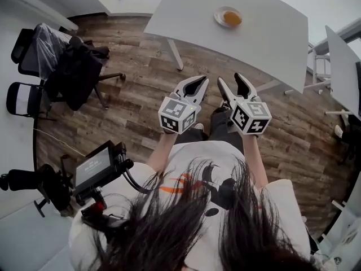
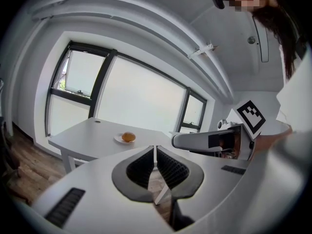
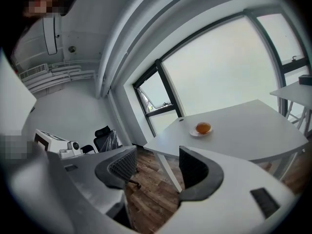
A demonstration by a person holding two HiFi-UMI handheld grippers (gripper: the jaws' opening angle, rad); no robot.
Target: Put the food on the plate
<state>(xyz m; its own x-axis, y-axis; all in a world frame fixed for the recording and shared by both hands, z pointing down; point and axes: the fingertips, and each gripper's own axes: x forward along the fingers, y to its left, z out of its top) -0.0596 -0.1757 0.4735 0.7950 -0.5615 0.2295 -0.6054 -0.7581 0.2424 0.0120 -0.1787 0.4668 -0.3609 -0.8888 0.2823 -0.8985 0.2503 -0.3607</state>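
A round orange piece of food (image 1: pixel 232 18) lies on a small white plate (image 1: pixel 219 17) near the far edge of a white table (image 1: pixel 254 49). Both grippers hang in the air over the wooden floor, well short of the table. My left gripper (image 1: pixel 198 81) is shut, its ribbed pads meeting with nothing between them (image 2: pixel 155 149). My right gripper (image 1: pixel 230 79) is open, with bare floor showing between its jaws (image 3: pixel 157 152). The food (image 2: pixel 128 137) and plate (image 2: pixel 119 140) sit far ahead in the left gripper view. In the right gripper view the food (image 3: pixel 203 127) is just as distant.
Office chairs draped with dark clothing (image 1: pixel 67 66) stand at the left. A second white table (image 1: pixel 344 66) is at the right edge. A camera rig with a small monitor (image 1: pixel 96 168) stands close on my left. Wooden floor (image 1: pixel 135 95) lies between me and the table.
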